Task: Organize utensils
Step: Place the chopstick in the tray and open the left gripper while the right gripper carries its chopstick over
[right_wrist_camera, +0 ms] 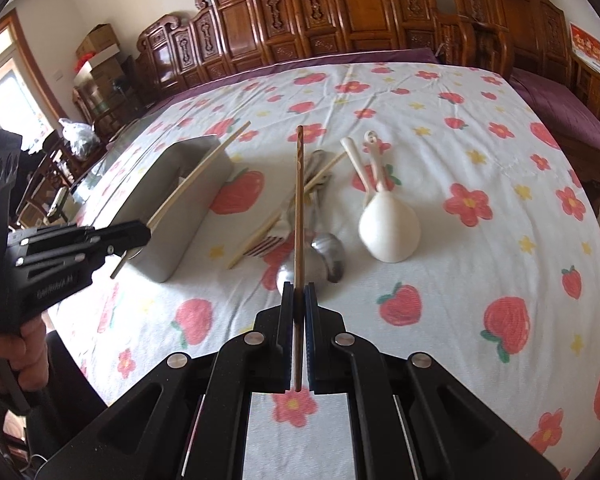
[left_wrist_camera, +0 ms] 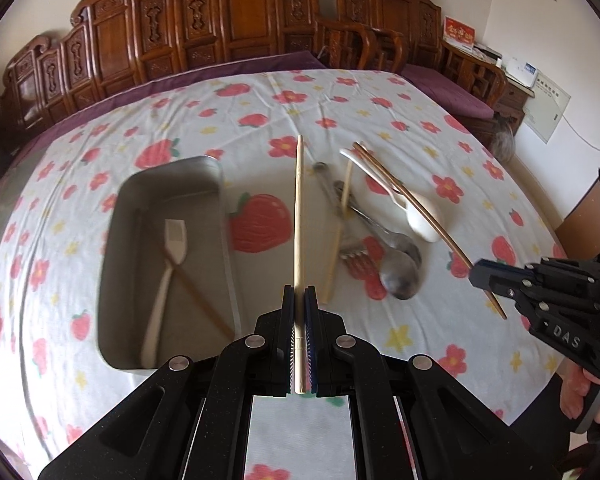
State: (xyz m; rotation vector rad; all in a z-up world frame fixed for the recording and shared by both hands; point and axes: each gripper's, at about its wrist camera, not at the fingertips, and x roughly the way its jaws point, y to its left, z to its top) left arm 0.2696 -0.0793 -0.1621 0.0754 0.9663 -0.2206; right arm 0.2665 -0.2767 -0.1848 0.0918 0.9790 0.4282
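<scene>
While each claw is clamped on a chopstick pointing straight ahead, the left claw (left_wrist_camera: 299, 294) holds the pale chopstick (left_wrist_camera: 298, 208) beside the metal tray (left_wrist_camera: 216, 184), and the right claw (right_wrist_camera: 299, 292) holds the brown chopstick (right_wrist_camera: 299, 200) above the spoons (right_wrist_camera: 328, 252) mid-table.

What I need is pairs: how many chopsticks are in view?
4: pale chopstick in the left gripper, brown chopstick in the right gripper, second pale one among the loose cutlery, second brown one in the metal tray. More may be hidden.

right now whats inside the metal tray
The metal tray holds a white spatula lying over a dark chopstick. Its near corner is hidden behind the left claw, so anything there can't be seen.
</scene>
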